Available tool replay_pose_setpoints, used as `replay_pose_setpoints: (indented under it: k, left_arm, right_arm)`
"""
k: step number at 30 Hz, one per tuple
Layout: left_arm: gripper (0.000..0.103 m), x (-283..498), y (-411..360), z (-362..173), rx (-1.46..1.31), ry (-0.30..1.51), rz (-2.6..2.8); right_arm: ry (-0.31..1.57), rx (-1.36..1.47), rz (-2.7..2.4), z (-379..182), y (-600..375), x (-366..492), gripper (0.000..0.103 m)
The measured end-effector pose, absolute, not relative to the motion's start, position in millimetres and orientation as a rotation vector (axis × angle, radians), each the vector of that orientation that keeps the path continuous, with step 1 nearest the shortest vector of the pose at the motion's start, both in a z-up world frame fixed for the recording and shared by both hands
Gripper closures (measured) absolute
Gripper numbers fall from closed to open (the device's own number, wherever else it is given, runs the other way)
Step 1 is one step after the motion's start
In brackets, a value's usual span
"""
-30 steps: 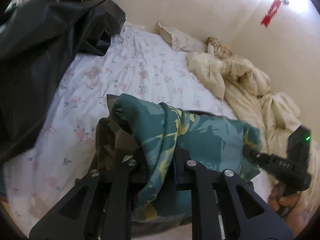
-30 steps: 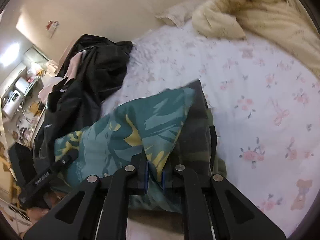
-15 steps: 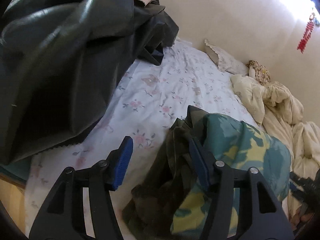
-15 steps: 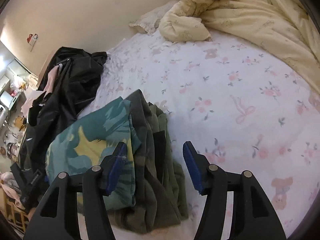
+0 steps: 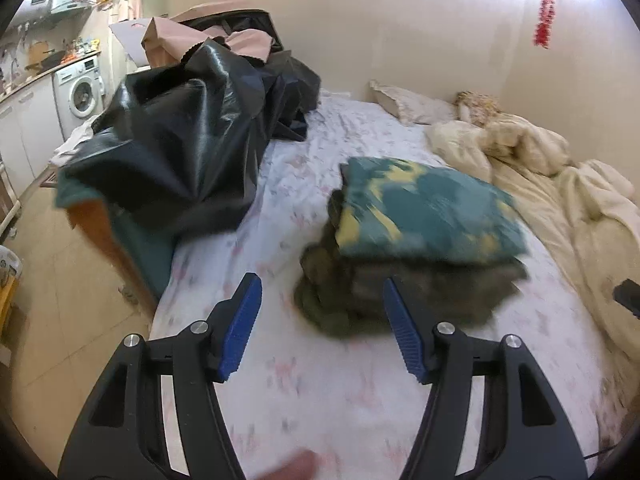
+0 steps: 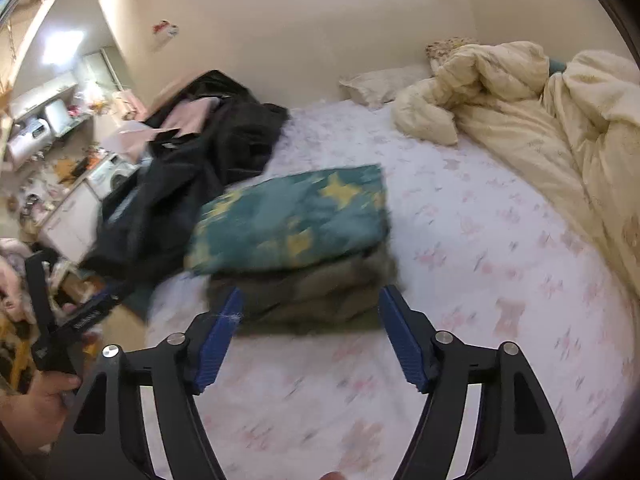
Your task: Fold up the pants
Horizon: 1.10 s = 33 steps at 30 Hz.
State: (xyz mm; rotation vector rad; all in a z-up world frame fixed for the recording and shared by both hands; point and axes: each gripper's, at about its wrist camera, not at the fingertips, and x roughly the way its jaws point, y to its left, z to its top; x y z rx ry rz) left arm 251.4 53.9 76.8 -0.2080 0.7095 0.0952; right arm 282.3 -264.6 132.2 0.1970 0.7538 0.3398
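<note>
Folded pants [image 5: 424,240] lie mid-bed on sheet [image 5: 280,380]; bag pile [image 5: 180,140] to pants' left, duvet [image 5: 560,192] right, pillow [image 5: 404,104] behind.

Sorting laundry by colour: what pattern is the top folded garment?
Teal with yellow blotches, on the top folded garment; clearest in the right wrist view.

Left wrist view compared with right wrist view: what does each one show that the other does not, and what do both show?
Only the left wrist view shows the red hanging ornament on the wall and the open left claw. Only the right wrist view shows the open right claw and the hand gripping the other tool's handle. Both show the folded teal pants on the green stack, the black bag, the cream duvet and the floral sheet.
</note>
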Motion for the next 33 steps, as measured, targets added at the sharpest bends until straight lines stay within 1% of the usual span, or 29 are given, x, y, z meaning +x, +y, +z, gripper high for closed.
replay_pose_setpoints:
  k: [1,2,4,5,6,7,8,10,13,17,20,24,26,33]
  left_arm:
    - [0.043,235.9,49.1,83.6,-0.198,0.695,0.087]
    - [0.041,219.2,44.7,90.2,-0.184,0.671,0.089]
    - [0.022,179.6,33.3,103.8,-0.153,0.638,0.072]
    - [0.018,166.3,29.9,106.4,-0.152,0.627,0.066]
    - [0.009,145.2,26.1,108.7,-0.151,0.626,0.061]
    - [0.002,133.9,23.7,108.9,-0.152,0.631,0.066]
    - [0.0,120.5,21.4,107.7,-0.153,0.64,0.069]
    - [0.0,90.9,14.9,101.5,-0.139,0.66,0.079]
    - [0.0,61.9,4.0,93.4,-0.11,0.681,0.084]
    - [0.0,29.1,-9.6,87.0,-0.108,0.663,0.031]
    - [0.0,10.7,-19.6,83.0,-0.051,0.612,0.036]
    - [0.0,3.0,-22.1,75.2,-0.069,0.629,0.023]
    - [0.0,-0.2,-26.2,72.5,-0.03,0.619,0.046]
    - [0.0,0.6,-23.5,70.4,-0.044,0.588,0.045]
  right_arm:
    - [0.744,0.199,0.318,136.0,-263.1,262.2,0.019]
    - [0.735,0.197,0.308,138.3,-261.6,250.8,0.018]
    - [0.699,0.165,0.272,146.5,-255.6,211.7,0.015]
    - [0.683,0.148,0.256,149.0,-253.4,199.7,0.014]
    - [0.657,0.13,0.241,152.2,-250.4,179.5,0.012]
    - [0.641,0.122,0.246,154.0,-247.6,160.0,0.01]
    - [0.628,0.113,0.244,154.2,-244.6,144.0,0.009]
    - [0.598,0.087,0.228,152.5,-240.2,114.0,0.004]
    - [0.569,0.078,0.218,147.8,-234.6,77.1,0.001]
    - [0.539,0.062,0.196,136.5,-228.2,41.3,0.0]
    - [0.525,0.044,0.175,122.0,-225.2,28.8,0.0]
    - [0.565,0.051,0.142,99.2,-223.6,23.8,0.0]
    - [0.568,0.021,0.128,89.9,-218.9,23.4,0.0]
    - [0.559,-0.008,0.122,82.5,-212.1,21.0,0.0]
